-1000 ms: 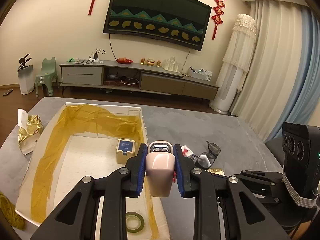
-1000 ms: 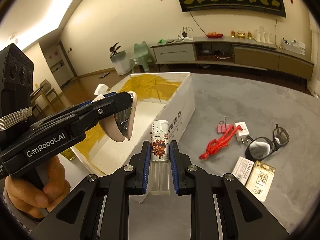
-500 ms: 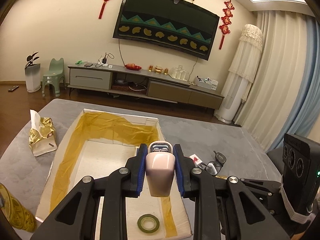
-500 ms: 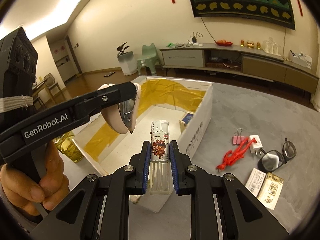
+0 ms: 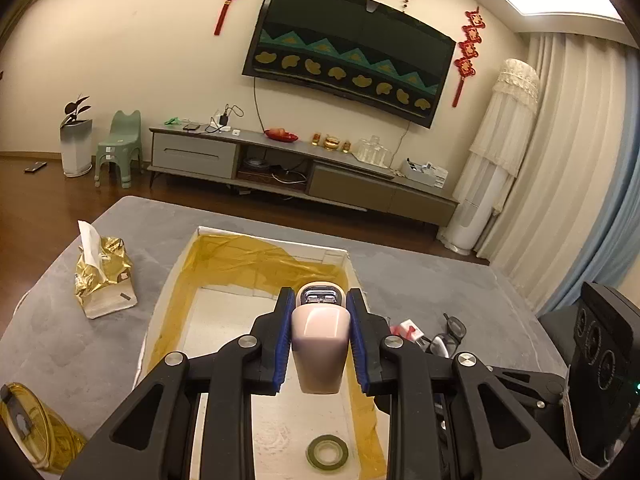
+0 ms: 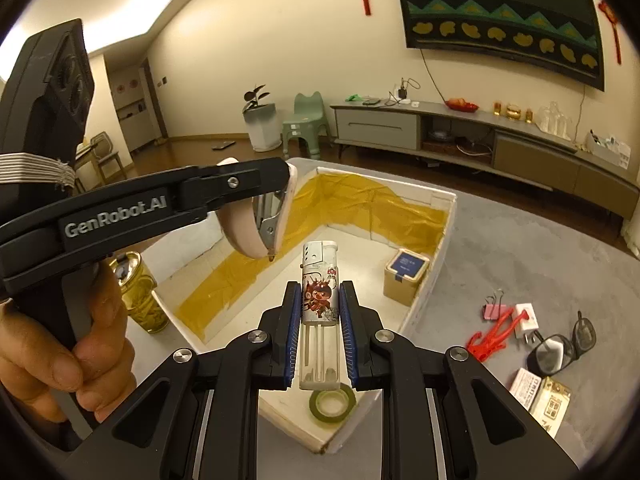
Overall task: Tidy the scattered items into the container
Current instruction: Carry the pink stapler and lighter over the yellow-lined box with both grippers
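Both grippers loaded, both over the white foam box (image 6: pixel 444 216). Left gripper (image 5: pixel 320 344) is clamped on a pink stapler (image 5: pixel 319 354), held up above the box interior. Right gripper (image 6: pixel 320 332) is clamped on a lighter (image 6: pixel 320 300) with a cartoon print, standing upright between the blue pads, above the near end of the box. Already inside: a green tape roll (image 6: pixel 332 404) at the near end and a small square box (image 6: pixel 406 276) against the right wall. Still out on the grey table (image 6: pixel 540 264): glasses (image 6: pixel 560 346), red cord (image 6: pixel 490 336), pink binder clip (image 6: pixel 494 308), white plug (image 6: pixel 526 320), two small packets (image 6: pixel 540 394). Step in hand looks like the drop. Lower each item close to the floor before opening so nothing bounces out, aim for bare foam away from the tape roll, and release one at a time so the grippers stay apart.
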